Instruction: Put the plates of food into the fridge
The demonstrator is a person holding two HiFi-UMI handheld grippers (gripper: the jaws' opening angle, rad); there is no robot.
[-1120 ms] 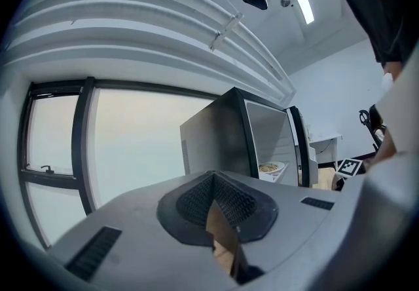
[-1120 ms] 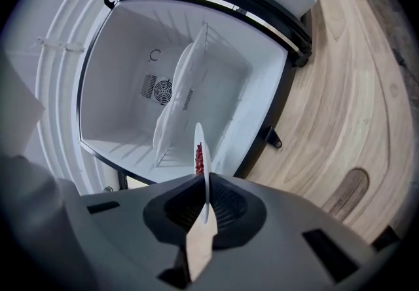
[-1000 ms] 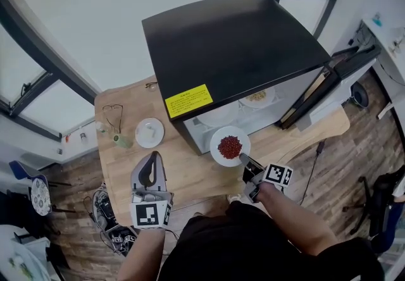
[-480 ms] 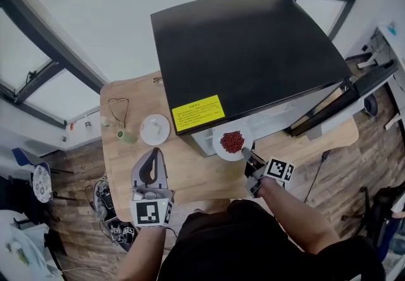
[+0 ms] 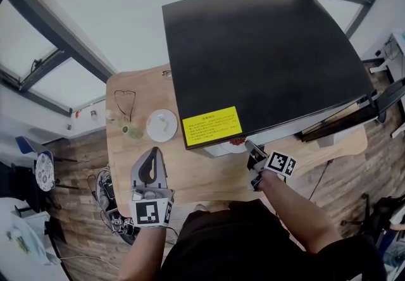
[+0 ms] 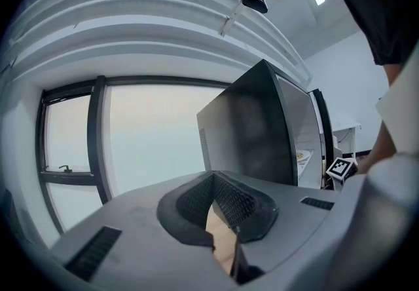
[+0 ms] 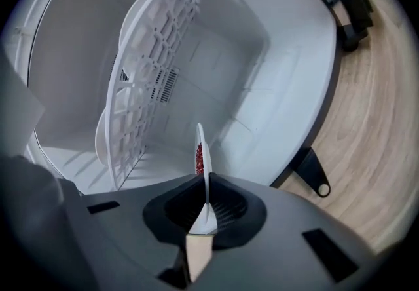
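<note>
The right gripper (image 7: 206,194) is closed down narrow on the near rim of a white round plate (image 7: 201,142), which the right gripper view shows edge-on with a small heap of red food (image 7: 198,160) on it. The plate reaches into the white inside of the black-topped fridge (image 5: 266,52), on the open side of a white lattice shelf (image 7: 157,73) and clear of the inner walls, with free room on every side of it. A second pale disc shows behind that shelf; what it is I cannot tell. From the head view only a sliver of the plate shows under the fridge top's front edge, just ahead of the right gripper (image 5: 254,152). The left gripper (image 5: 152,156) hovers over the light wooden counter (image 5: 196,172) with its tips together and nothing between them; its own view shows only counter through the slit below the pads (image 6: 229,201). A yellow rectangular label (image 5: 212,126) with black print sits at the fridge top's front left corner; the writing is too small to read. The dark fridge door (image 5: 354,120) stands swung open to the right. A small white round dish (image 5: 162,125) lies on the counter to the left of the fridge, well apart from both grippers.
</note>
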